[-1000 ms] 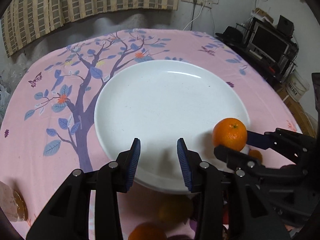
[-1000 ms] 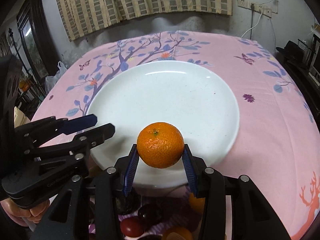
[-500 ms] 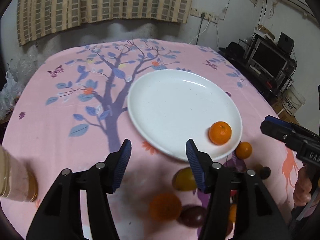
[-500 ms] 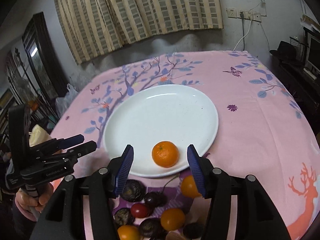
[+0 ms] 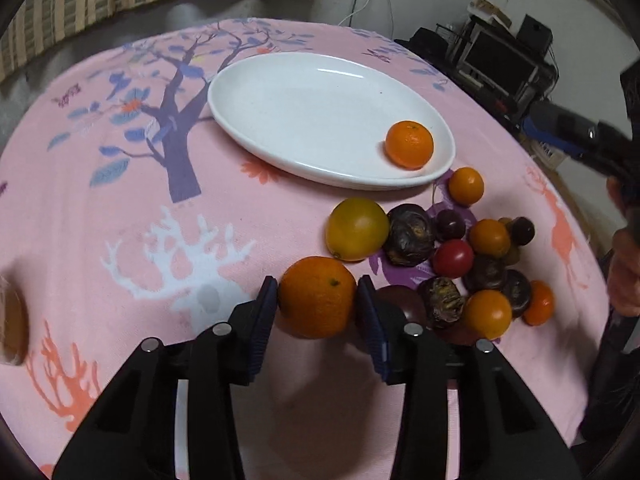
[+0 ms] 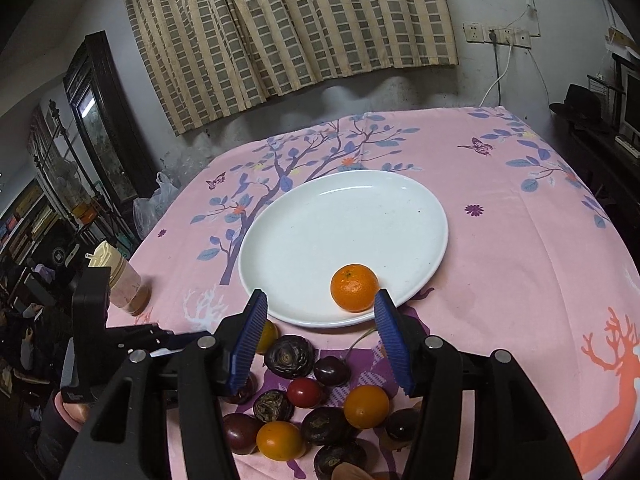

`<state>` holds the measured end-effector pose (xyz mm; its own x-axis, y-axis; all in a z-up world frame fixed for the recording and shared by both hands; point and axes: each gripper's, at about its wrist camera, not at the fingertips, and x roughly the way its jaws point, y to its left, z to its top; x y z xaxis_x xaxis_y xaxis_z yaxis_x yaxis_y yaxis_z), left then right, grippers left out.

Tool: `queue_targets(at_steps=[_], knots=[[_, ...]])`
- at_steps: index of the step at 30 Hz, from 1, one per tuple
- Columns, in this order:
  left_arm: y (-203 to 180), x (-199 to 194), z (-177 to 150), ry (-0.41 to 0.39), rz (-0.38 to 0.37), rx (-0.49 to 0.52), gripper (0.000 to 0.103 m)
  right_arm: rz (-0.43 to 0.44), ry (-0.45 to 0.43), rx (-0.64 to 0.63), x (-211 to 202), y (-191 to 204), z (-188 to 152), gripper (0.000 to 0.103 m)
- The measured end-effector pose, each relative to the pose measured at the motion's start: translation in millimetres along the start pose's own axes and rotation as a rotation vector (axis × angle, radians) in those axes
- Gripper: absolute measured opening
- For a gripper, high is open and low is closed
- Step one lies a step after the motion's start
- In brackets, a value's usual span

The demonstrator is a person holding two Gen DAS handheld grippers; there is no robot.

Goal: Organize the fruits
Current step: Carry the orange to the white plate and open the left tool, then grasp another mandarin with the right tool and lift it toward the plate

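A white plate [image 5: 304, 116] [image 6: 320, 240] sits mid-table with one orange mandarin [image 5: 409, 145] [image 6: 354, 287] at its near edge. A pile of fruit [image 5: 472, 264] [image 6: 320, 404] lies in front of the plate: oranges, a yellow one [image 5: 356, 229], dark purple fruits and a red one. My left gripper [image 5: 317, 300] has its blue pads on both sides of a large orange [image 5: 317, 297] at the pile's left edge, touching it. My right gripper [image 6: 320, 340] is open and empty above the pile, behind the plate's near rim.
A pink tablecloth with a tree print [image 6: 520, 240] covers the table. A lidded jar [image 6: 120, 276] stands at the table's left edge. A curtain and wall sockets are behind; shelves and electronics stand to the right [image 5: 500, 60].
The right gripper let the mandarin go on the plate and pulled back, open. The left gripper drew back from the plate, dropped to the pile and closed around the large orange.
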<state>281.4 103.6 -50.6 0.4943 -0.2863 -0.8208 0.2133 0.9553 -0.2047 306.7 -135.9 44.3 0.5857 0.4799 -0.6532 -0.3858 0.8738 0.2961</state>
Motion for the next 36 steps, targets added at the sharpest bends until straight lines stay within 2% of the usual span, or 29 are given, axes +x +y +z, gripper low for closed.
queue_targets(at_steps=[4, 6, 9, 12, 16, 21, 26, 28, 29, 30, 34, 36], knots=[[7, -1, 3, 0.019, -0.038, -0.057, 0.039, -0.003, 0.006, 0.012, 3, -5, -1, 0.056], [7, -9, 12, -0.023, -0.044, -0.083, 0.039, -0.004, 0.002, 0.014, 3, -5, -1, 0.056], [0, -20, 37, -0.093, -0.024, -0.068, 0.039, -0.007, -0.003, 0.022, 3, -7, -1, 0.056], [-14, -16, 64, -0.114, -0.02, -0.053, 0.039, -0.012, -0.008, 0.025, 1, -10, -1, 0.056], [-29, 2, 95, -0.123, -0.017, -0.037, 0.039, -0.019, -0.022, 0.026, -3, -13, 1, 0.056], [-40, 46, 126, -0.081, 0.06, -0.007, 0.039, -0.02, -0.033, 0.038, -6, -19, 1, 0.056], [-33, 78, 135, -0.033, 0.1, -0.035, 0.039, -0.022, -0.051, 0.056, -12, -28, 3, 0.056], [-32, 80, 137, -0.022, 0.118, -0.046, 0.042, -0.021, -0.054, 0.061, -13, -30, 4, 0.056], [-31, 78, 137, -0.012, 0.137, -0.069, 0.054, -0.023, -0.055, 0.062, -13, -31, 4, 0.056], [-29, 71, 137, -0.019, 0.169, -0.093, 0.072, -0.025, -0.056, 0.063, -13, -32, 3, 0.056], [-29, 16, 122, -0.156, 0.177, -0.122, 0.084, -0.069, -0.049, 0.081, -9, -45, 2, 0.056], [-28, -15, 101, -0.218, 0.165, -0.138, 0.09, -0.096, -0.016, 0.098, 2, -54, 0, 0.056]])
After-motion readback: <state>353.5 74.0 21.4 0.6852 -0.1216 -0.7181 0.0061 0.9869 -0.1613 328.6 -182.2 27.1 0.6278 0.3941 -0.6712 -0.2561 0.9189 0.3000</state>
